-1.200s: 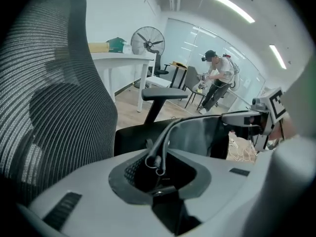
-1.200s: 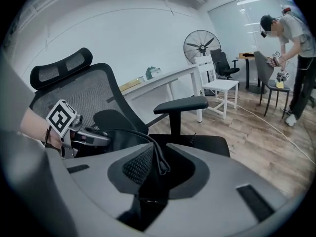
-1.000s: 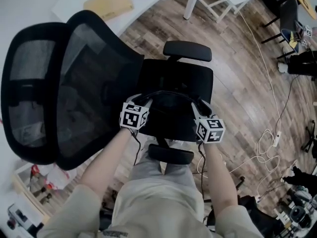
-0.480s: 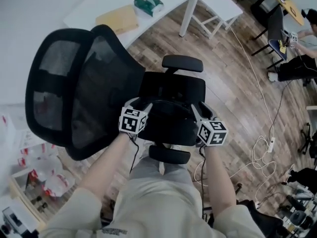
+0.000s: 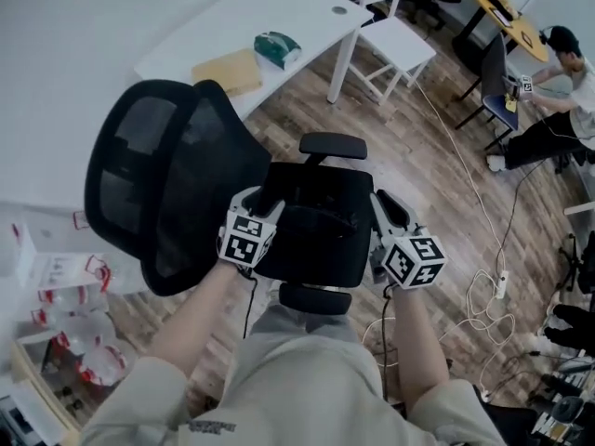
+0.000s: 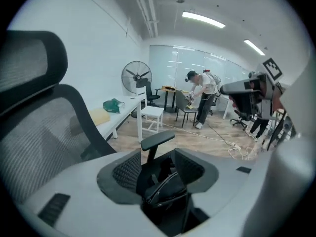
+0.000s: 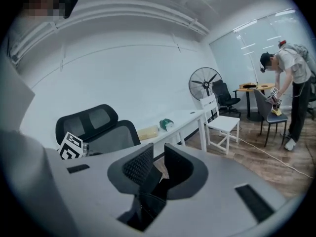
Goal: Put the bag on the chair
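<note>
Lifted since a second ago, the left hand-held gripper (image 5: 263,196) and right hand-held gripper (image 5: 386,210) now hang above the seat. The black mesh office chair (image 5: 186,184) stands on the wood floor (image 5: 437,147). The black bag (image 5: 323,219) lies on its seat, between the armrests. The left jaws have just spread wide and hold nothing. The right jaws have just been closing, with a narrow gap left and nothing pinched.

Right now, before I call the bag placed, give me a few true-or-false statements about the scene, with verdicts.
The black bag lies on the office chair seat. True.
The right gripper is clamped on the bag. False: its jaws, just now closing, stand apart and grip nothing.
A green packet lies on the white desk. True.
Nobody else is in the room. False: a person is bent over by the far table.
</note>
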`<state>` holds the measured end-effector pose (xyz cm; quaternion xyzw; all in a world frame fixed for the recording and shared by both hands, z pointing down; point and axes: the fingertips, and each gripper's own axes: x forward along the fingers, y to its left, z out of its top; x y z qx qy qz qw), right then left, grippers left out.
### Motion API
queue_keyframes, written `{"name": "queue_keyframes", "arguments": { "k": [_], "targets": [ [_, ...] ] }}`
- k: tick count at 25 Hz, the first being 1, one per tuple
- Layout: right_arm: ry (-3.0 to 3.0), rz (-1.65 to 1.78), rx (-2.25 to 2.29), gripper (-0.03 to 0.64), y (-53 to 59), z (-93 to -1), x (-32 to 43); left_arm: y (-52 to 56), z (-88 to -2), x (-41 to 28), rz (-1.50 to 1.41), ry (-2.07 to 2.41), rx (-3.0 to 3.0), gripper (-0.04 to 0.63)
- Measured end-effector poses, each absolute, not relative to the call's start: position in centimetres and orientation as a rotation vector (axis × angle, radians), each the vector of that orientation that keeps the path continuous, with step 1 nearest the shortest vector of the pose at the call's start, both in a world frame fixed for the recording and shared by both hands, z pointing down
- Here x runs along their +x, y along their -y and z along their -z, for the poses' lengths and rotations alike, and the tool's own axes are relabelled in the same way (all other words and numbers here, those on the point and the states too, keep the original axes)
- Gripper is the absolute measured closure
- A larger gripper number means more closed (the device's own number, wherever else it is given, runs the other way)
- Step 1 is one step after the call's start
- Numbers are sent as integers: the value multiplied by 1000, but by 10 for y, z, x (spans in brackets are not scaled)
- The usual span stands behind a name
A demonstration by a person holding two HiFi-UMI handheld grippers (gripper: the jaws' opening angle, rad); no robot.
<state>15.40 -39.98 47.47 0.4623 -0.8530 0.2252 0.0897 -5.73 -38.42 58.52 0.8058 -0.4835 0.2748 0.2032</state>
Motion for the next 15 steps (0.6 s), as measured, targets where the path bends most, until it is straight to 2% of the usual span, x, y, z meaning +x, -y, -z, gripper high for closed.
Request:
{"name": "queue_keyframes", "arguments": {
  "k": [4,8,15],
  "targets": [
    [2624,-581,1365,535,387,-415,150,377,-543,-52,-737,1359,2340,374],
    [2707,-520,1308,540,370,-365,142,370,-490,-52,-590,1406,2428,388],
    [2763,-355,1174,546,332,-314,130,347,-413,-62,-384,1461,2530,423]
  ]
}}
